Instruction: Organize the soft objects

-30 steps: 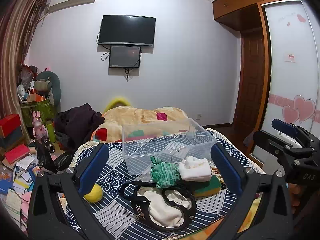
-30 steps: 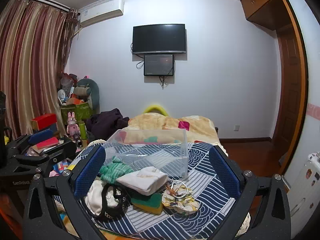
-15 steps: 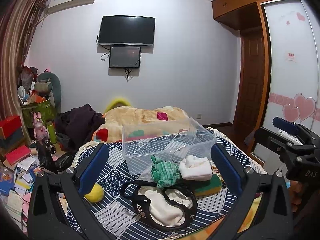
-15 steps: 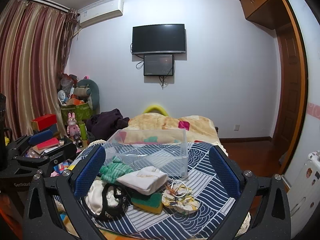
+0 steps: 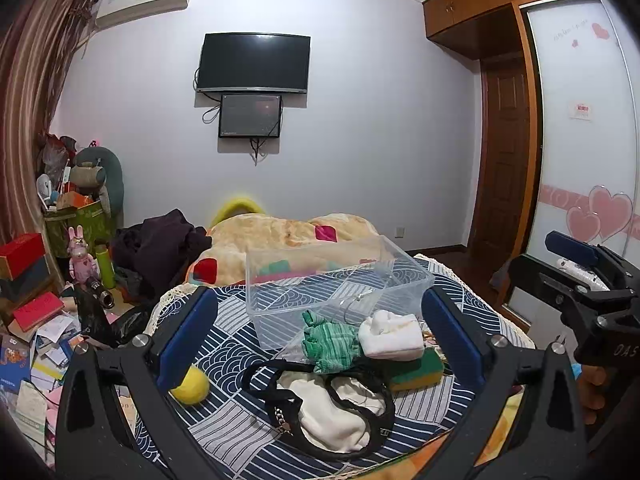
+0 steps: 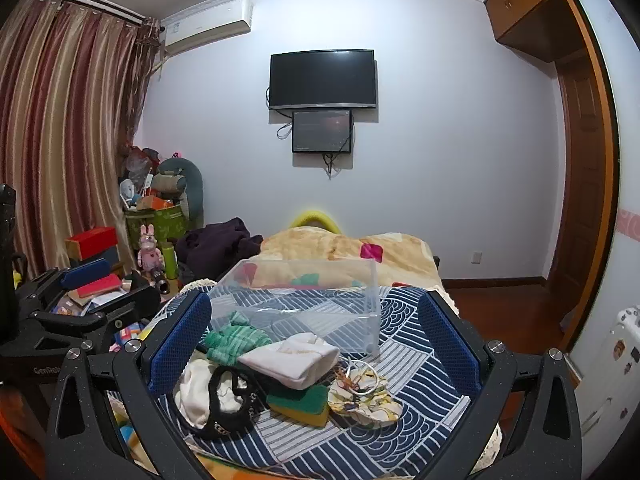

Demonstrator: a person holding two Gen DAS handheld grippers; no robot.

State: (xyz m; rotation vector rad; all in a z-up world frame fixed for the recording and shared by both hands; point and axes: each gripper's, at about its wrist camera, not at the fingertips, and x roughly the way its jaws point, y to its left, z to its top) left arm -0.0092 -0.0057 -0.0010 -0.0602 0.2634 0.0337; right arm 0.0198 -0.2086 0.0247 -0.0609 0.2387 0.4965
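A pile of soft things lies on the blue patterned bed cover [image 5: 224, 344]: a green knit cloth [image 5: 330, 340], a folded white cloth [image 5: 392, 334], a green and yellow sponge [image 5: 416, 370], a cream cloth with a black strap [image 5: 332, 408], and a yellow ball [image 5: 191, 385]. A clear plastic box [image 5: 336, 280] stands empty just behind them. My left gripper [image 5: 320, 344] is open and empty, held above the pile. My right gripper [image 6: 316, 348] is open and empty over the same pile; there I also see the white cloth [image 6: 292, 358], the sponge [image 6: 298, 400] and a floral scrunchie [image 6: 366, 398].
A beige blanket [image 5: 288, 232] and dark clothing [image 5: 160, 244] lie at the bed's far end. Boxes, books and toys [image 5: 36, 320] crowd the floor at left. A wardrobe with heart stickers [image 5: 588, 200] and a wooden door [image 5: 504, 160] stand at right.
Both grippers have stayed open and nearly still; the views shift only slightly. Nothing on the bed has moved.
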